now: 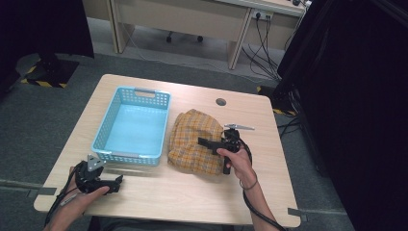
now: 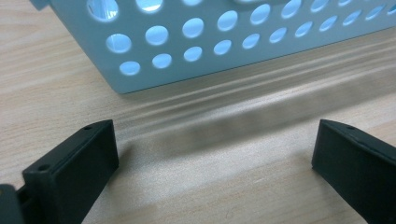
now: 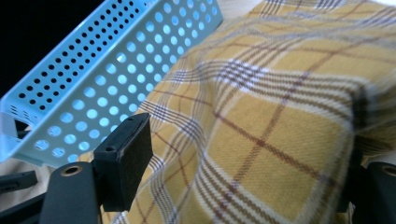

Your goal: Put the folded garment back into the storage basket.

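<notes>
The right gripper's (image 1: 211, 143) fingers (image 3: 125, 158) straddle a raised fold of the yellow plaid cloth (image 1: 195, 142), spread and not yet pinching it; the cloth lies at frame centre on the worktop (image 1: 192, 192), just right of the blue basket (image 1: 107, 122). This looks like the grasping step. Next: press together, lift, carry left over the basket. The left gripper's (image 1: 113, 183) fingers (image 2: 77, 172) rest spread and empty, lower left.
</notes>
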Demonstrator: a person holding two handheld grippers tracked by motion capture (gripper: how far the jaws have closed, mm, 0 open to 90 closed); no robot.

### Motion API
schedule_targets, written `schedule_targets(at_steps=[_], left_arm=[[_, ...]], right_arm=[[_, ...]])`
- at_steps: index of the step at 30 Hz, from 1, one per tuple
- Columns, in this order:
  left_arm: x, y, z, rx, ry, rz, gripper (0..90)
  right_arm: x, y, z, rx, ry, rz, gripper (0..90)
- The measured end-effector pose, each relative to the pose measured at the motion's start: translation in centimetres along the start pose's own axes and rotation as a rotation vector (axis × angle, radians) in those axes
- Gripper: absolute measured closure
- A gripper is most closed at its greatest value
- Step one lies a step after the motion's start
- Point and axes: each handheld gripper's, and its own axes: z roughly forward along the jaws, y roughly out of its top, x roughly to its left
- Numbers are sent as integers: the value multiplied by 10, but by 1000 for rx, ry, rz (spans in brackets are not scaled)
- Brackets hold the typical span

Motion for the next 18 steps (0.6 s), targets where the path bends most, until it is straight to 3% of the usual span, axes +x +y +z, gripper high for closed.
schedule_targets(at_steps=[8,12,13,16,18], left_arm=[[0,0,0,0,0,0,0],[0,0,0,0,0,0,0],[0,0,0,0,0,0,0],[0,0,0,0,0,0,0],[0,0,0,0,0,0,0]], right_arm=[[-3,1,8,19,-3,9,319],[-4,1,12,29,21,18,418],[-3,0,12,31,27,12,482],[-4,0,12,27,25,9,526],[-7,-1,10,-7,28,40,589]])
